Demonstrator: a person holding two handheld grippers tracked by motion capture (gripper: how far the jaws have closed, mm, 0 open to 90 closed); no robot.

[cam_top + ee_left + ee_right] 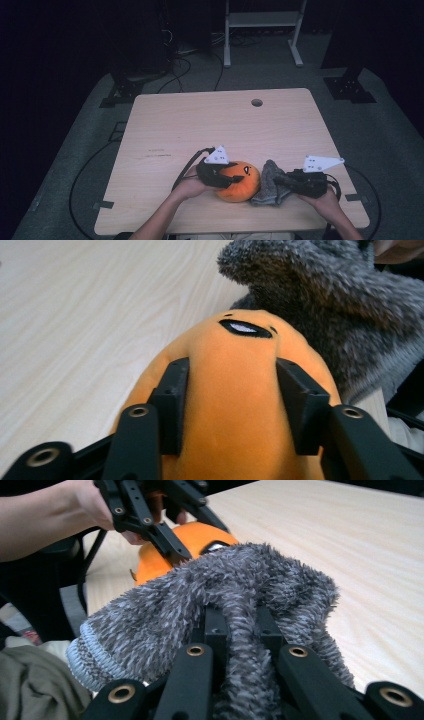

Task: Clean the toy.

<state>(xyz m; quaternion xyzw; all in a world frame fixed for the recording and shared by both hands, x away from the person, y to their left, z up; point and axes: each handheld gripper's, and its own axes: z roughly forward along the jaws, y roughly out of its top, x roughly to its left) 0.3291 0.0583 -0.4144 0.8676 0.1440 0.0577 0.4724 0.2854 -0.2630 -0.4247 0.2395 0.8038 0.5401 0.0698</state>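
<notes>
Orange plush pumpkin sits pinched in left gripper fingers; right gripper fingers pinch the fuzzy grey sock, seemingly not yet pulled over it.

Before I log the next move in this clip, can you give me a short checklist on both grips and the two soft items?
1. Left hand-held gripper pads pressed on the orange plush pumpkin: ok.
2. Right hand-held gripper pinching a fold of the grey fuzzy sock: ok.
3. Sock's ribbed cuff open toward the pumpkin: cannot tell.
4. Pumpkin and sock close together near the table's front edge: ok, they touch.
5. Pumpkin resting on the table: ok in the high view.
</notes>
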